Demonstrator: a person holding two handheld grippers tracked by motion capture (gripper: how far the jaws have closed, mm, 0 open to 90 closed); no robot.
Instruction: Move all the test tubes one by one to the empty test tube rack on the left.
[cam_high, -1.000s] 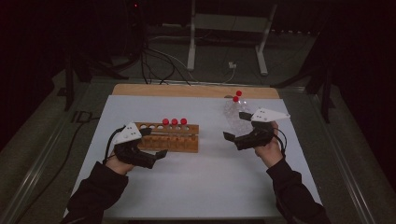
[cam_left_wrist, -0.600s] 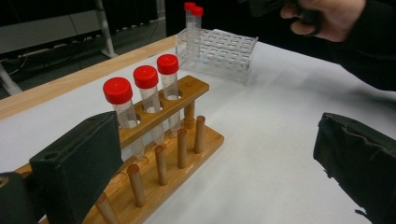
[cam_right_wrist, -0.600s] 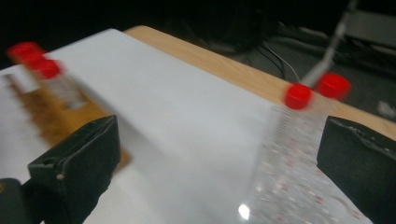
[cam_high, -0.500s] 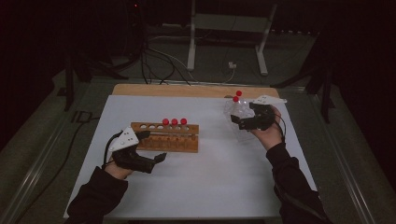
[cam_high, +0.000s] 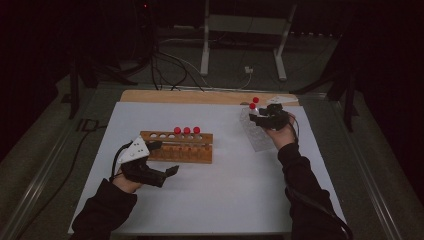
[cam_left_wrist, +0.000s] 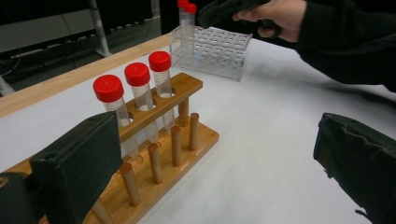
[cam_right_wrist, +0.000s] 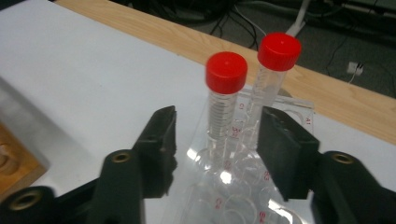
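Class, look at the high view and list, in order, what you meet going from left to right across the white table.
left gripper → wooden rack with three red-capped tubes → clear plastic rack holding two red-capped tubes → right gripper.

I read this as a lab bench setup: white-covered table (cam_high: 210, 200) on a wood board, wooden tube rack (cam_high: 179, 147) holding red-capped test tubes (cam_left_wrist: 137, 88), a clear plastic tube rack (cam_left_wrist: 215, 49), cables (cam_high: 165, 65) and a metal stand (cam_high: 240, 40) on the dark floor behind
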